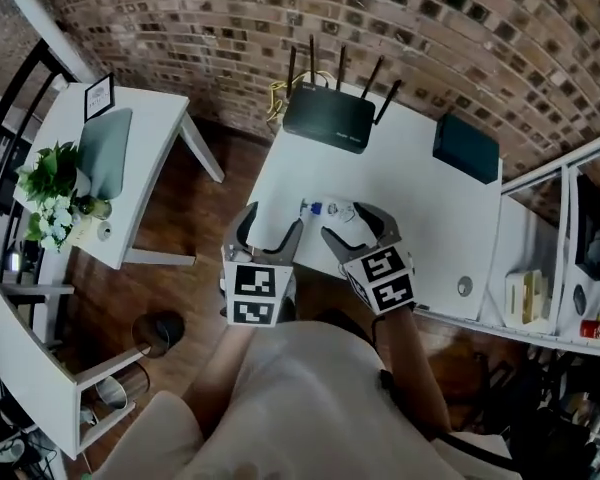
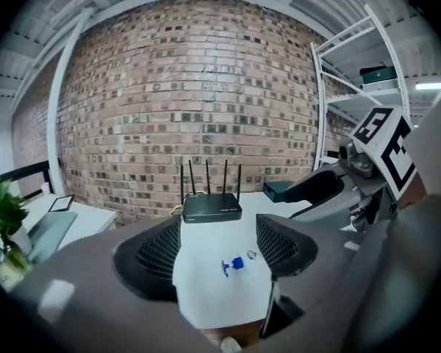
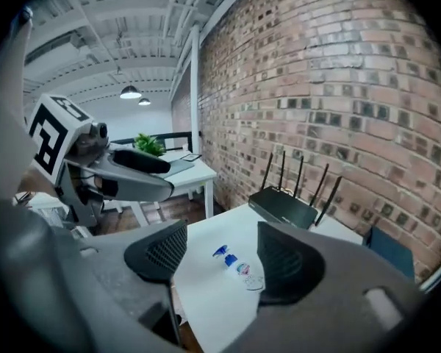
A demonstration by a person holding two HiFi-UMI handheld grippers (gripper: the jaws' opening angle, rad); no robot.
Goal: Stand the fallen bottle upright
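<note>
A small clear bottle with a blue pump top lies on its side on the white table, near the front edge. Both grippers hover just short of it, above that edge. My left gripper stands open and empty, left of the bottle. My right gripper is open too, close over the bottle's body. In the left gripper view the bottle lies beyond the spread jaws of the left gripper. In the right gripper view the bottle shows between the jaws of the right gripper, untouched.
A black router with antennas sits at the table's back edge, a dark box at the back right. A second white desk with a plant stands to the left. White shelving is on the right.
</note>
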